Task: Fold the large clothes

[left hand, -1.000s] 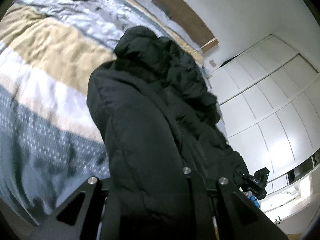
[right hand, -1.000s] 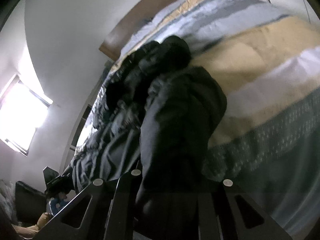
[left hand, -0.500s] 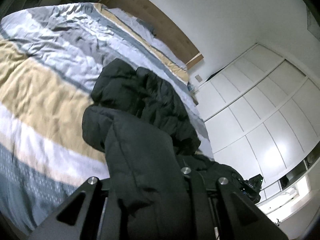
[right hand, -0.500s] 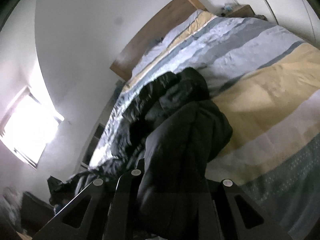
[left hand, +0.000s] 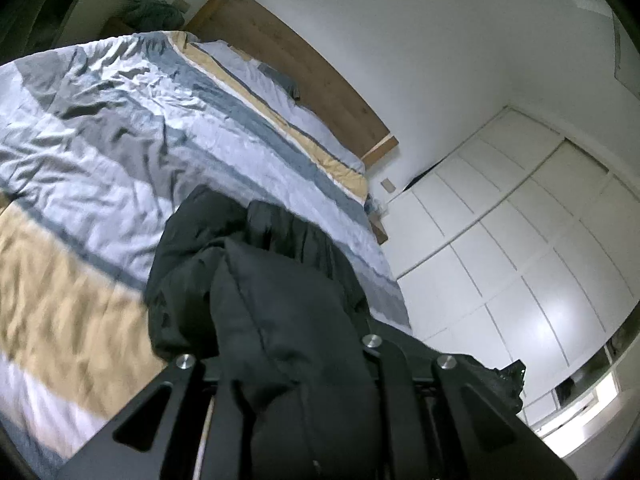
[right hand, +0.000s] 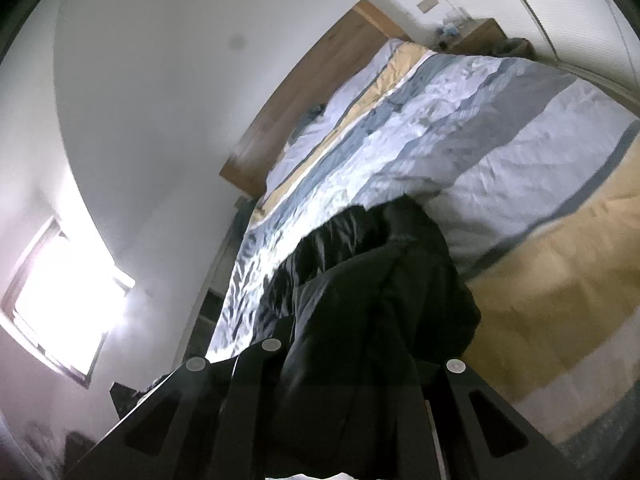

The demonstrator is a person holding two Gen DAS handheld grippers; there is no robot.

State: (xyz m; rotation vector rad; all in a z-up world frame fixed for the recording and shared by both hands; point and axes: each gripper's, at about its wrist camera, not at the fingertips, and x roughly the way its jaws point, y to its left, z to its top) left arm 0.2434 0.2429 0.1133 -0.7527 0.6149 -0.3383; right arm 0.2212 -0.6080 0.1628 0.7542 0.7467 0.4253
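Left gripper (left hand: 304, 364): jaws closed on a thick fold of the black coat (left hand: 256, 288), which bunches between the fingers and trails away onto the striped duvet (left hand: 100, 128). Against the earlier frames, more duvet, headboard (left hand: 304, 76) and wardrobe (left hand: 528, 240) show, and the coat reaches less far up the view. Right gripper (right hand: 348, 364): jaws likewise clamped on the coat (right hand: 376, 288), its far end lying on the duvet (right hand: 500, 120); window (right hand: 60, 300) at left, headboard (right hand: 312, 92) beyond.
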